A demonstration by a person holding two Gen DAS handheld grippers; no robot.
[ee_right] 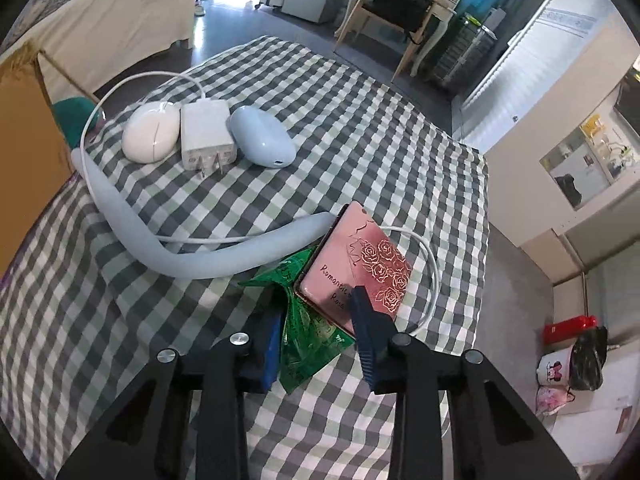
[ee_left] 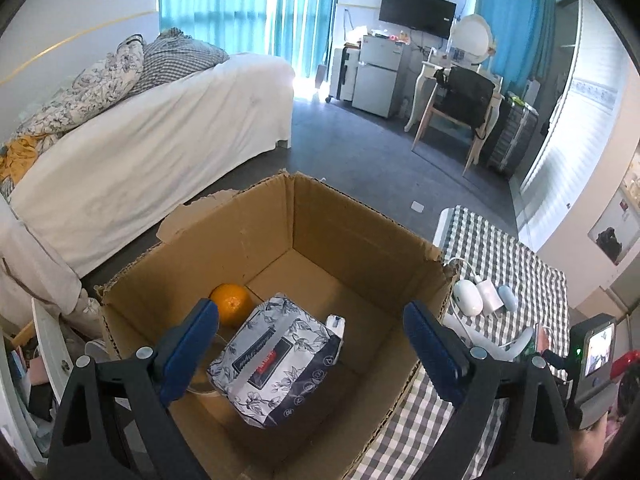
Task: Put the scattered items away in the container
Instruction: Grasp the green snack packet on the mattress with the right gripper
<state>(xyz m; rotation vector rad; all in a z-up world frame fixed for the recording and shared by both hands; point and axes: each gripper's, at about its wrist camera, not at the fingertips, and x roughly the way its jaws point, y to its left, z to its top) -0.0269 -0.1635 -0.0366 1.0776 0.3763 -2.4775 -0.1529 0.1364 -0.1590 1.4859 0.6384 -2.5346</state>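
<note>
Right hand-held gripper (ee_right: 316,320) clamping green packet (ee_right: 308,340)

I am in a lived-in bedroom of a home, perhaps a small studio. A bed with a white sheet (ee_left: 152,148) stands along the left wall, with a floral-print pillow (ee_left: 100,80) and a grey checked blanket (ee_left: 180,56) heaped on it. Long turquoise curtains (ee_left: 240,12) hang over a bright window. On the far wall is a flat black television (ee_left: 416,10) above a small white fridge (ee_left: 378,76), and beside that a pale wooden chair with a black bag on it (ee_left: 464,100). The floor is dark grey carpet (ee_left: 360,148), and the table before me wears a grey-and-white gingham cloth (ee_right: 360,128).
</note>
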